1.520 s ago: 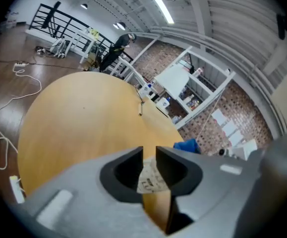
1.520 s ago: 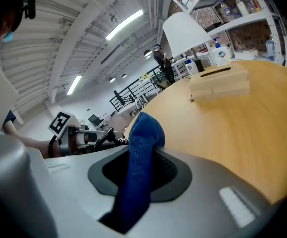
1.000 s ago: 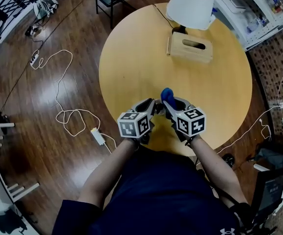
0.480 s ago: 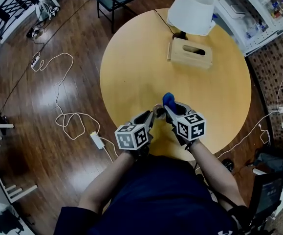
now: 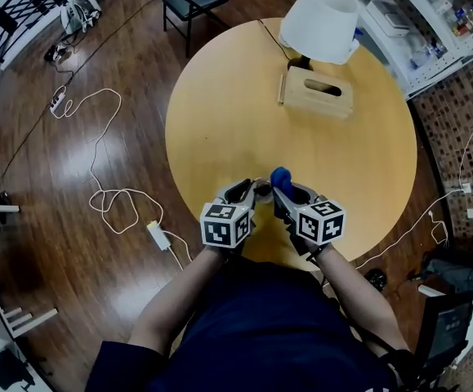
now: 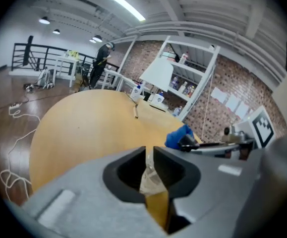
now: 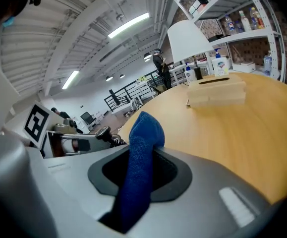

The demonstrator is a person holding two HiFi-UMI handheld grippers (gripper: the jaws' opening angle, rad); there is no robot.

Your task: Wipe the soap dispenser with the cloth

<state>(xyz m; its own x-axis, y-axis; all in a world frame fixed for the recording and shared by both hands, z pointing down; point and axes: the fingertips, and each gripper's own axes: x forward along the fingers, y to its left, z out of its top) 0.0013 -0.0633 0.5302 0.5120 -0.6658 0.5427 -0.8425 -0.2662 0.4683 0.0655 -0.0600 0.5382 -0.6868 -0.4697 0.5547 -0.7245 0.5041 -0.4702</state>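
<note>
Open tabletop (image 5: 220, 121) ahead; tissue box (image 5: 318, 92), lamp (image 5: 322, 21) stand beyond.

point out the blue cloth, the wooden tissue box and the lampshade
blue cloth (image 7: 144, 135): right gripper view, on its upper fold.
wooden tissue box (image 5: 301, 85): head view, on its top, left of the slot.
lampshade (image 5: 319, 19): head view, on the shade's white side.

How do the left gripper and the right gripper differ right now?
The left gripper is nearly closed on a small pale, translucent thing, probably the soap dispenser; the right gripper stands wider, clamped on the blue cloth. The blue cloth sticks up past the right gripper's tips; the left gripper's load barely shows. Both hang over the round table.
</note>
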